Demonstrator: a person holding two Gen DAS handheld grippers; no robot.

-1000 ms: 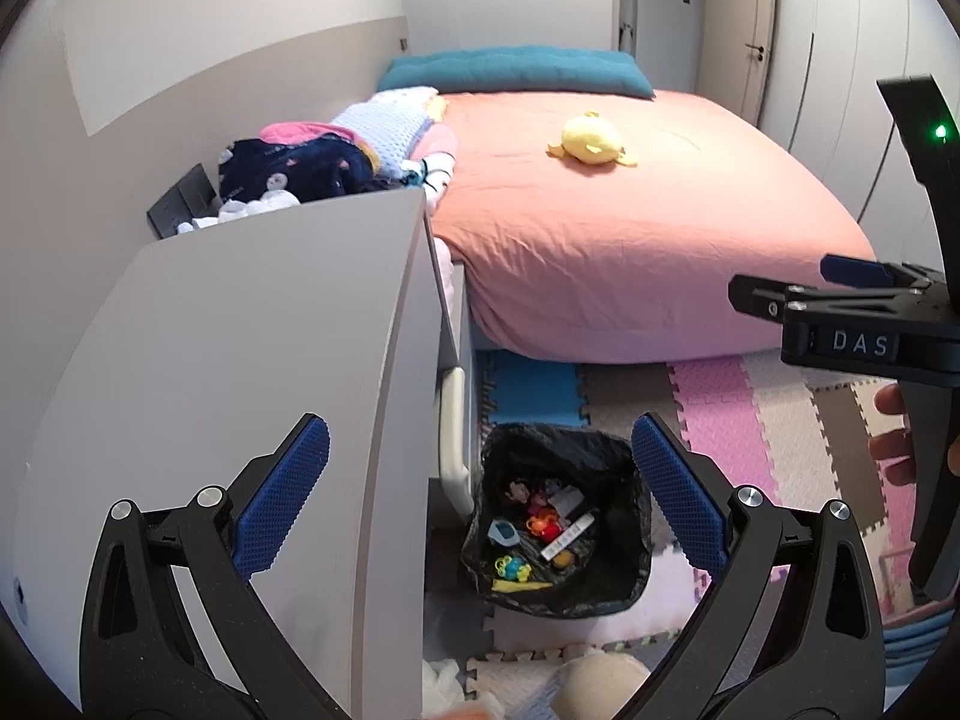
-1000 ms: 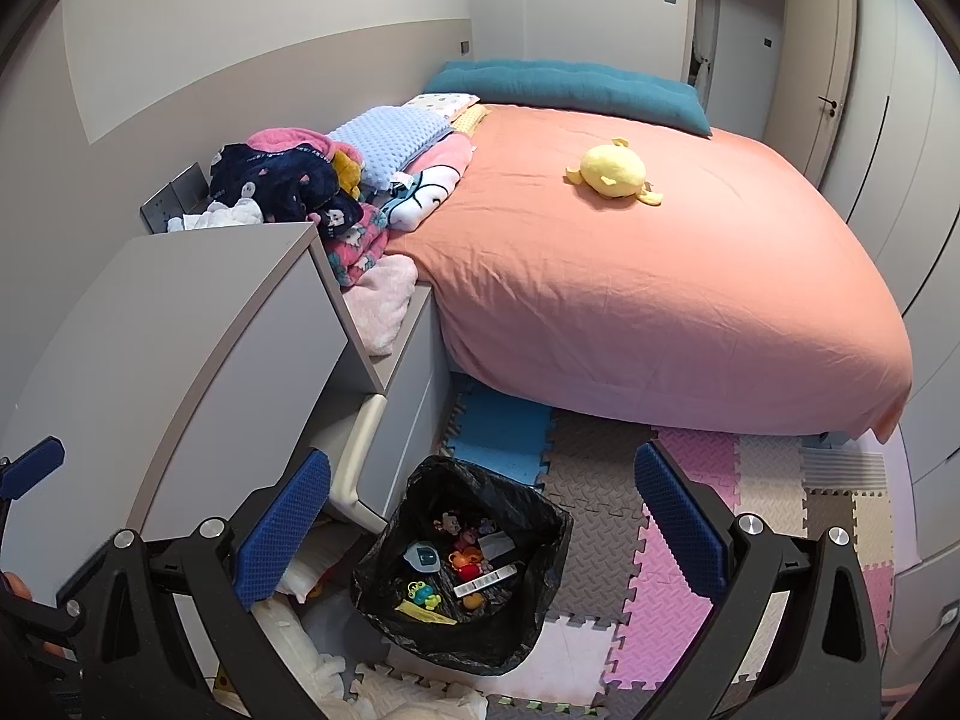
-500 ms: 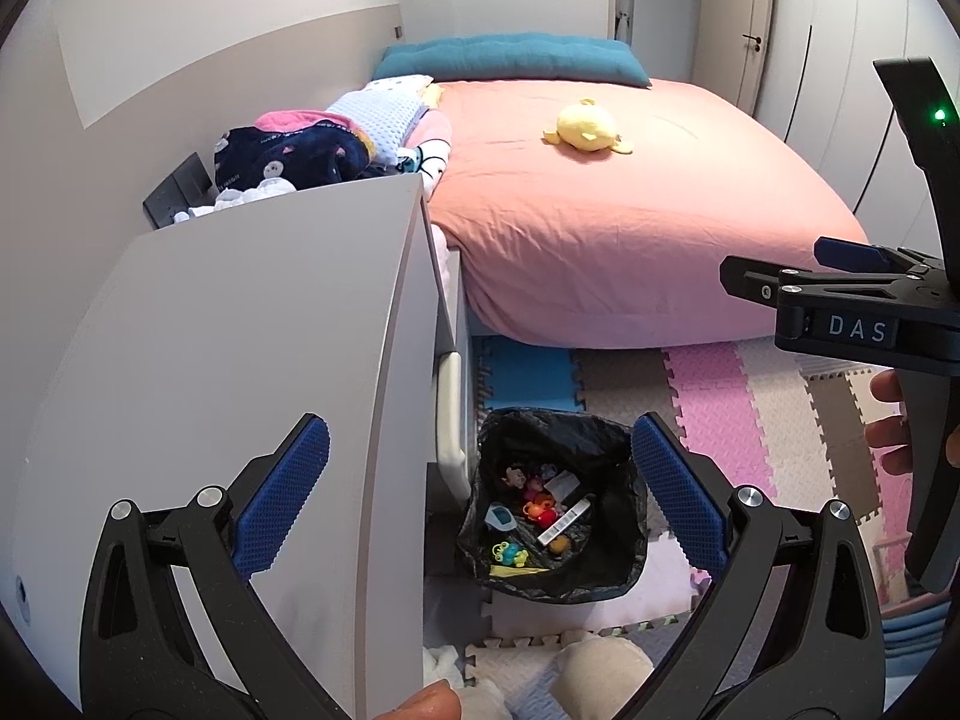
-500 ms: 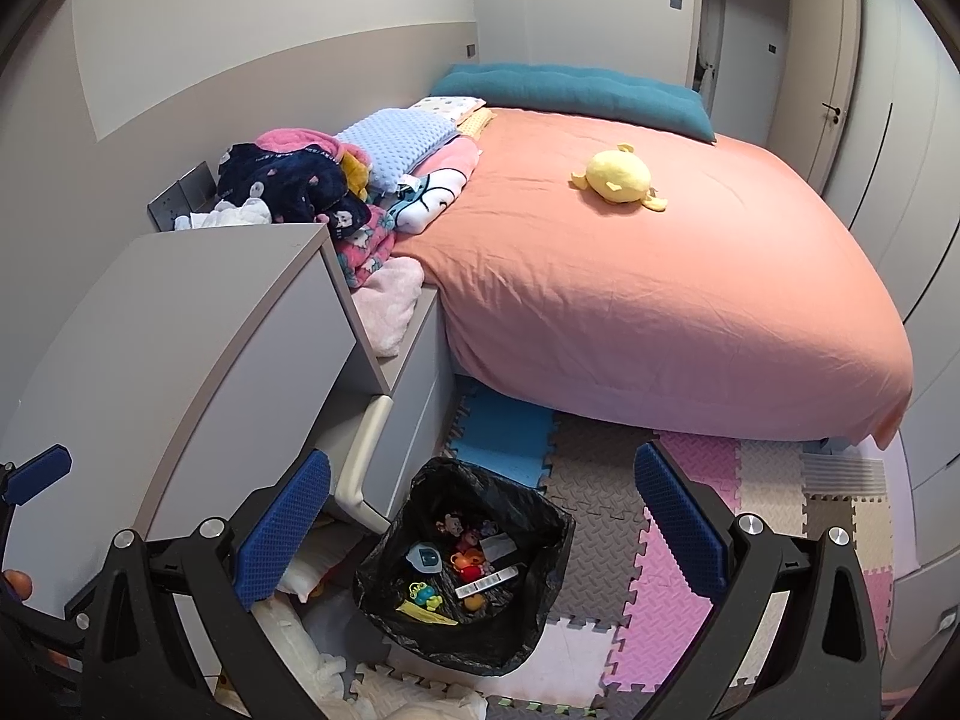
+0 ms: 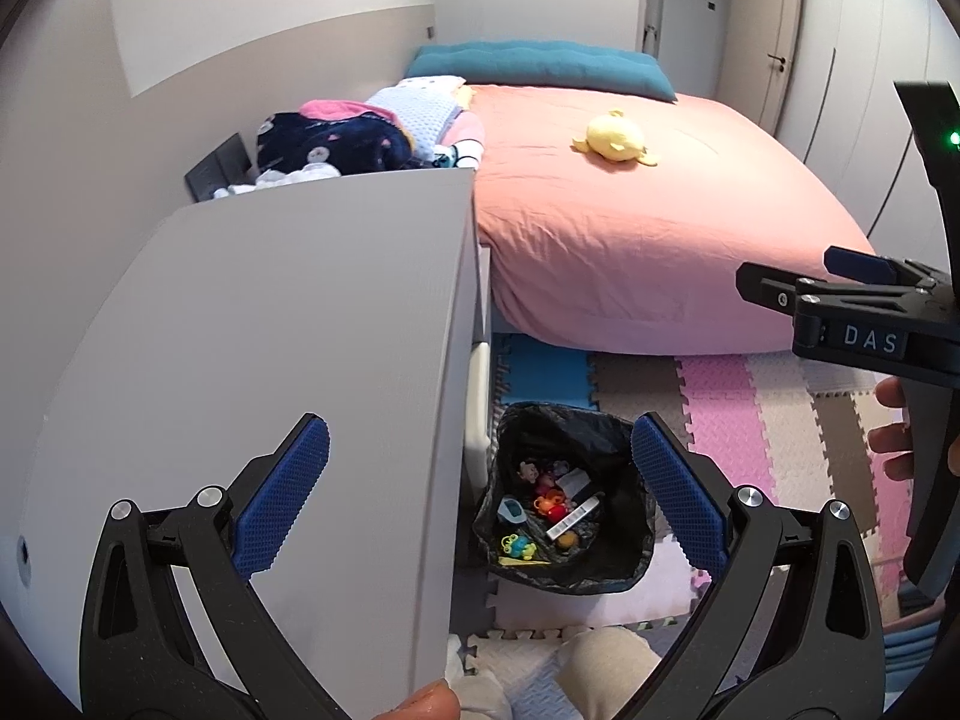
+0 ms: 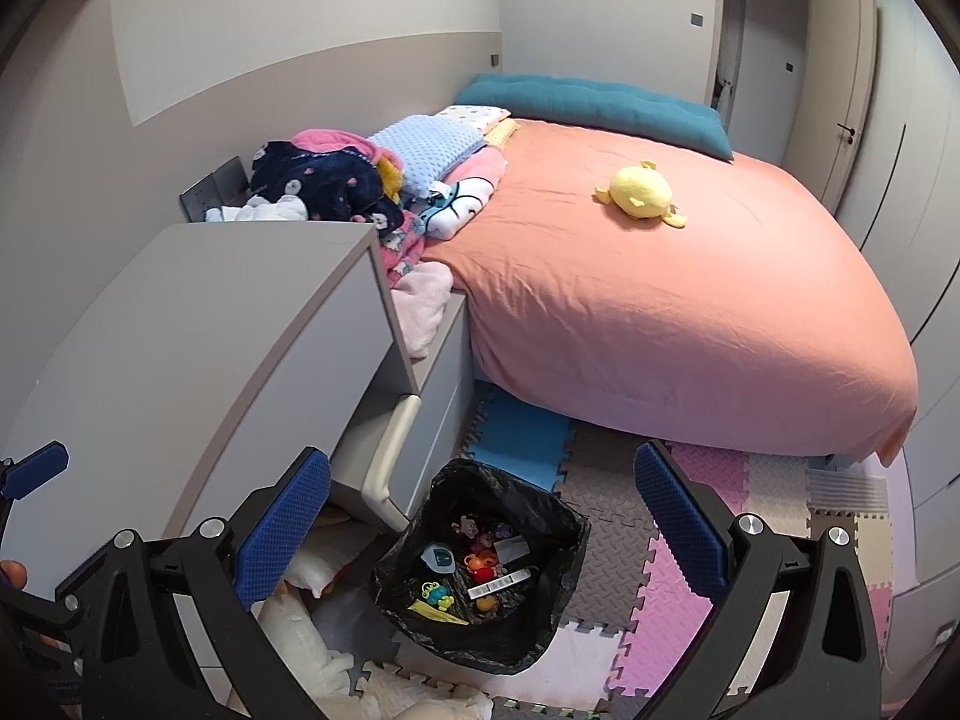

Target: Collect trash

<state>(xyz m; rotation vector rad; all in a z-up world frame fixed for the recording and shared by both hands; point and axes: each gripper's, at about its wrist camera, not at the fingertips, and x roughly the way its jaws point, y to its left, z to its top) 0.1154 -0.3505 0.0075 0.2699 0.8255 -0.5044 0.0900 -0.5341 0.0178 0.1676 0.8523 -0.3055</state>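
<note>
Now, trash bag (image 6: 480,570): it stands open on the foam floor mat (image 6: 648,600), beside the grey cabinet (image 5: 288,360), with small items inside.
Change: we have lifted slightly; the bag sits lower in both views.
Left gripper (image 5: 480,492): spread apart, empty, above the bag.
Right gripper (image 6: 480,516): spread apart, empty, above the bag.
Meaning: we judge a search for more trash comes next.

I look over a bed (image 6: 660,276) with a salmon cover; a grey dresser (image 6: 198,348) stands at its left, foam floor mats (image 6: 678,588) lie before it, and pale wardrobe doors (image 6: 924,192) stand right of it.
</note>
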